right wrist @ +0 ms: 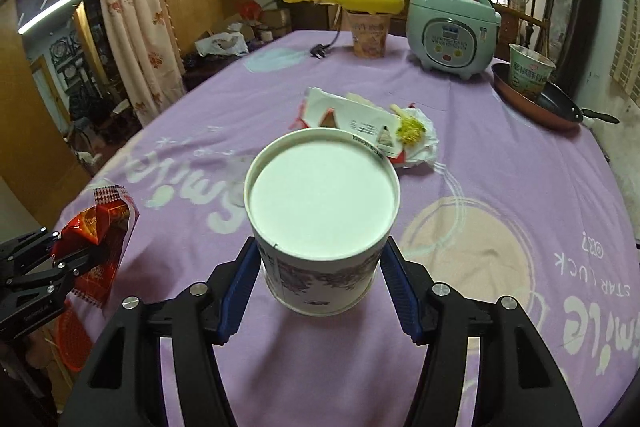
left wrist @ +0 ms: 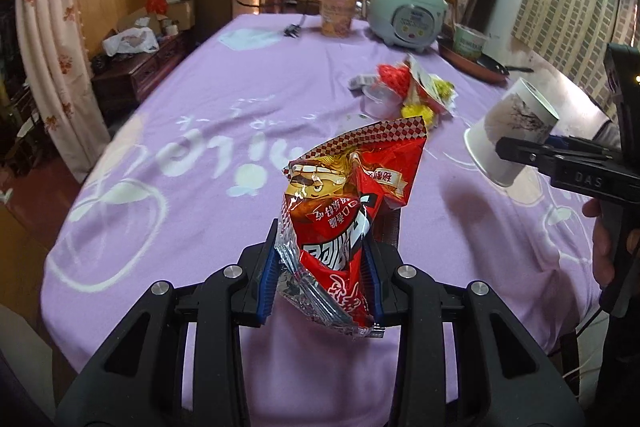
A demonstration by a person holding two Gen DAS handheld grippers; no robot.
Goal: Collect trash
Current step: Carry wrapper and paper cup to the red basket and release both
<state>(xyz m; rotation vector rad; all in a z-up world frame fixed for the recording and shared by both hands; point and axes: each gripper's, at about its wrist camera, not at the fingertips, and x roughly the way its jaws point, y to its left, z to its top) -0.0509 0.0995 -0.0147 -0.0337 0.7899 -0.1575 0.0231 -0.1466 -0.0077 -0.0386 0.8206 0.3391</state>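
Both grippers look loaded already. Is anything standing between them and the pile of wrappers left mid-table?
Nothing visible does. The left gripper is shut on the red snack bag, the right gripper on the paper cup; only bare purple tablecloth lies before the wrapper pile.

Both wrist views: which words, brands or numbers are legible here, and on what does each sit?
"DAS": body of the right tool.
"Smile", upside down: purple tablecloth.
"STAR LUCK", upside down: same tablecloth.
Red snack bag in the left tool: large print, characters not readable.
Paper cup, rice cooker, noodle cups, white wrapper: print too small.
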